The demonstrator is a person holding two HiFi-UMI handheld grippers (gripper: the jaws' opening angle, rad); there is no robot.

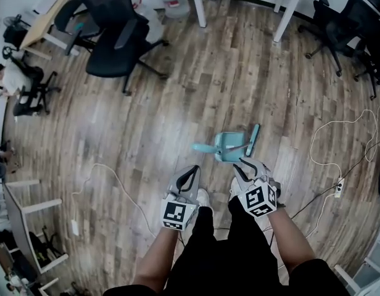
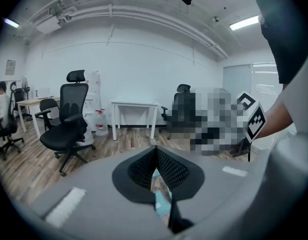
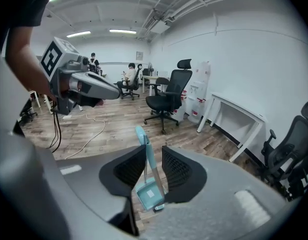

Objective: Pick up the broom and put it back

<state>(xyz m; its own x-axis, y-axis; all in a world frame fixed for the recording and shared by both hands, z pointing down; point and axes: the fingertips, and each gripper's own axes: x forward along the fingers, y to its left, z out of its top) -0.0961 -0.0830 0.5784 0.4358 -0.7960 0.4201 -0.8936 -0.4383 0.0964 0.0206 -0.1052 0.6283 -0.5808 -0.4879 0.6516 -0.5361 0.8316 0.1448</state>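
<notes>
Right gripper [image 3: 154, 153] jaws apart around broom handle [image 3: 145, 145]; left gripper [image 2: 156, 151] jaws together.

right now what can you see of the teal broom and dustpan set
The broom and dustpan set looks like teal plastic: a scoop-shaped pan on the wood floor, one long handle slanting up from it, a second teal piece jutting left. The right gripper frames the handle with open jaws, not pressing it.
</notes>
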